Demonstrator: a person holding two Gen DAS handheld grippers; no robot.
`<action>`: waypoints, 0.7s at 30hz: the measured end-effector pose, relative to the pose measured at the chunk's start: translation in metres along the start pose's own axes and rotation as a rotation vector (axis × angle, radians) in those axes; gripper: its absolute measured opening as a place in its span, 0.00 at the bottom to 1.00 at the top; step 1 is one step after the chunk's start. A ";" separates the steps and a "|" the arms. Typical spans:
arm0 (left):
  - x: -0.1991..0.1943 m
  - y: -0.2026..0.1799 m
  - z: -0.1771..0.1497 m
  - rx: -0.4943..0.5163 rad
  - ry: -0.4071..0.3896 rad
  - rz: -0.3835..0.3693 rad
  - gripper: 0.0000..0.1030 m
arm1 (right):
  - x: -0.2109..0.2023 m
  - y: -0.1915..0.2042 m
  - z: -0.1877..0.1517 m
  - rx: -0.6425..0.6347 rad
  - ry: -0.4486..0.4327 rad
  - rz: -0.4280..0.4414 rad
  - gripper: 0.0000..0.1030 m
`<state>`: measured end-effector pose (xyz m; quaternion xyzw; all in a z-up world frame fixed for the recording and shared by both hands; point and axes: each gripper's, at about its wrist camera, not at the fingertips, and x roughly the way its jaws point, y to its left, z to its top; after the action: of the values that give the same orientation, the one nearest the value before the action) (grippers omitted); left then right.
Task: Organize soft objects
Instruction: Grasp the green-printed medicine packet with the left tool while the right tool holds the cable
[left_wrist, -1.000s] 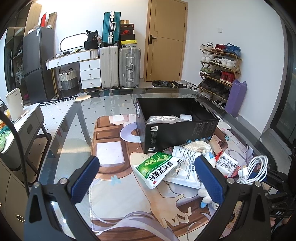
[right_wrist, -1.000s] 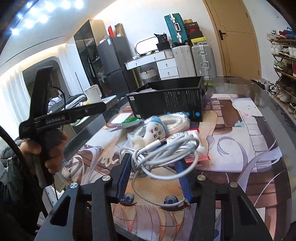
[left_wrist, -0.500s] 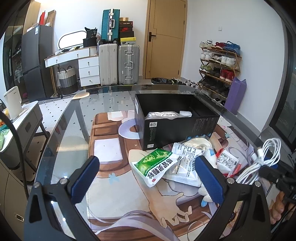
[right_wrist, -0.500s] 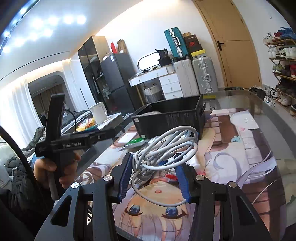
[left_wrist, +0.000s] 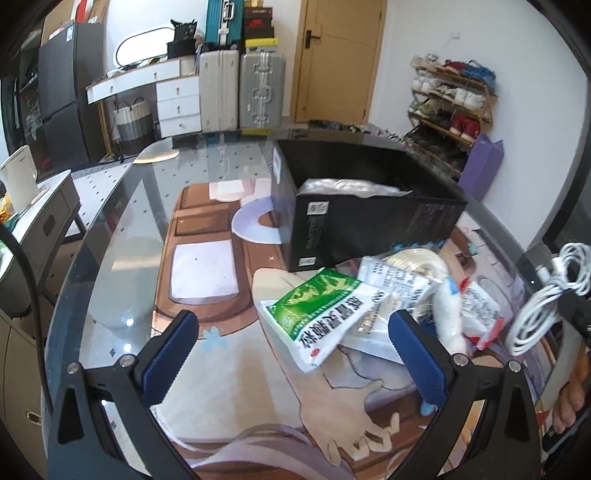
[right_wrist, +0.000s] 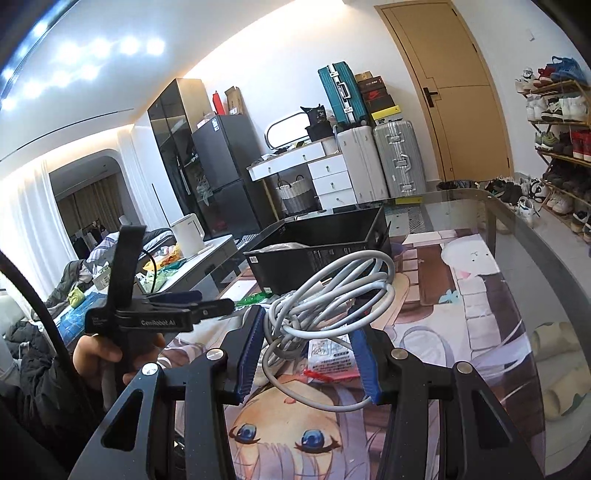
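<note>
My right gripper is shut on a coiled white cable, held up in the air above the table. The left wrist view shows that cable hanging at the far right. My left gripper is open wide, low over a green-and-white packet. That packet lies on a pile with white pouches, a white plush toy and a red-and-white packet. Behind the pile stands an open black box with a silvery bag inside. A hand holds the left gripper at the left of the right wrist view.
The glass table carries a printed cartoon mat. The black box is near the table's middle. Beyond the table are suitcases, a white drawer unit, a shoe rack and a side cabinet with a kettle.
My right gripper has lifted the white cable off the pile and up into the air. My left gripper has sunk and come closer to the green packet.
</note>
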<state>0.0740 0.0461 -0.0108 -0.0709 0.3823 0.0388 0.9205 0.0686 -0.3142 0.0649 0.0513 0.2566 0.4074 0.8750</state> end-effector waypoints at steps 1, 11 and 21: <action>0.003 0.001 0.001 -0.006 0.010 0.004 1.00 | 0.000 0.000 0.002 -0.004 -0.002 0.000 0.45; 0.025 0.001 0.006 0.015 0.086 -0.019 1.00 | 0.007 -0.001 0.007 -0.005 0.007 0.010 0.45; 0.033 -0.009 0.015 0.066 0.118 -0.084 0.88 | 0.014 -0.008 0.011 0.002 0.021 0.017 0.45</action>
<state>0.1093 0.0398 -0.0230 -0.0585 0.4336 -0.0168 0.8990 0.0871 -0.3077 0.0658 0.0502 0.2655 0.4152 0.8687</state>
